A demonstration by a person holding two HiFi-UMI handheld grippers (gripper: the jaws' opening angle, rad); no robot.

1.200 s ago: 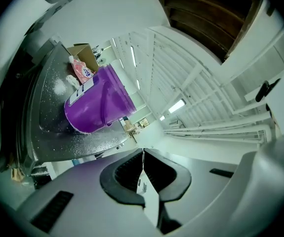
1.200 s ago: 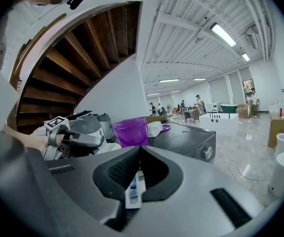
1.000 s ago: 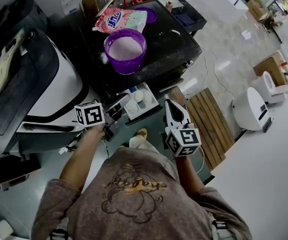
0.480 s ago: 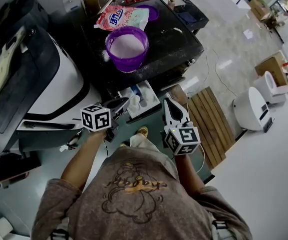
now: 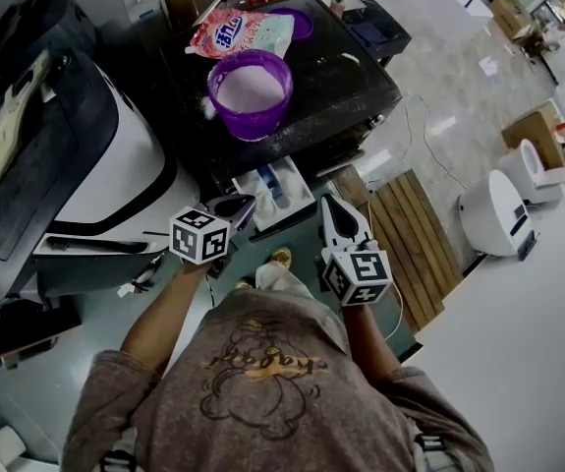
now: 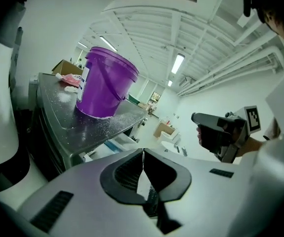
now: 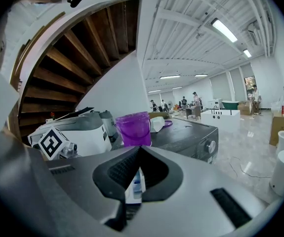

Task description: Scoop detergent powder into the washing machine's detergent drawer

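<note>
Head overhead, gripper views low, sharing bucket [image 5: 254,126]

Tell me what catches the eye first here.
A purple bucket of white powder stands on top of the dark washing machine, with a pink detergent bag behind it. Below the bucket, the white detergent drawer is pulled open. The left gripper and right gripper hover before it, jaws shut on nothing.
</note>
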